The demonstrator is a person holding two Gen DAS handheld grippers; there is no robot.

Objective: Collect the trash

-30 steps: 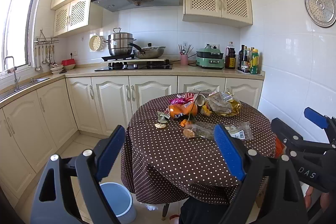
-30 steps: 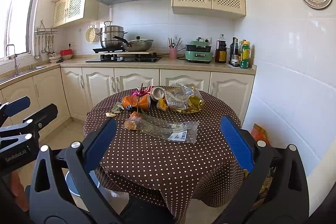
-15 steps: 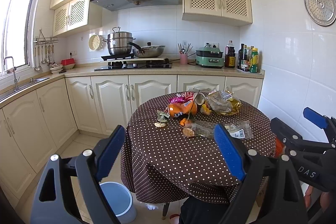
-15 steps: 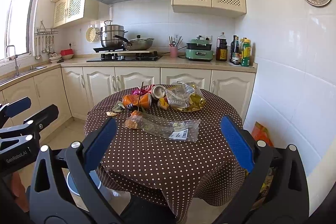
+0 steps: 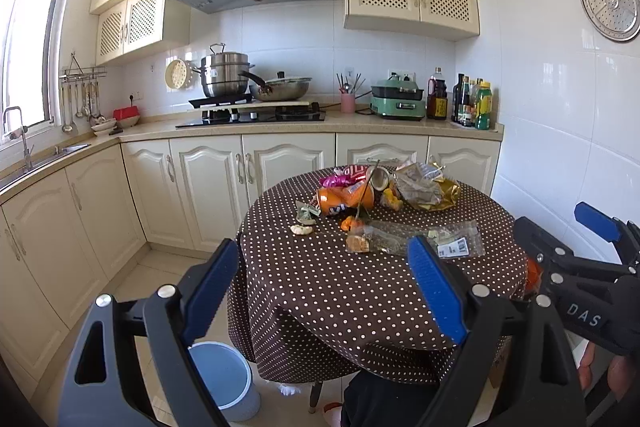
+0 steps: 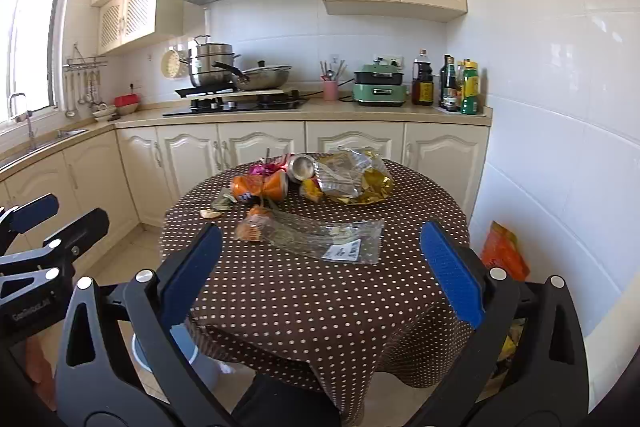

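The right tongs (image 6: pixel 320 267) hang wide apart and empty before a round tabletop (image 6: pixel 304 307) draped in a brown polka-dot cloth, with the left tongs (image 6: pixel 44 215) at the left edge. On it a clear plastic bag (image 6: pixel 320 237) lies nearest, beyond it a crushed orange can (image 6: pixel 260 187), a silver can (image 6: pixel 301 167) and a gold-and-clear wrapper (image 6: pixel 356 179). A blue bin (image 6: pixel 184 355) stands on the floor beside the tabletop.

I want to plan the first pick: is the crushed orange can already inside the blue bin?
No, the crushed orange can lies on the dotted tablecloth, while the blue bin stands on the floor.
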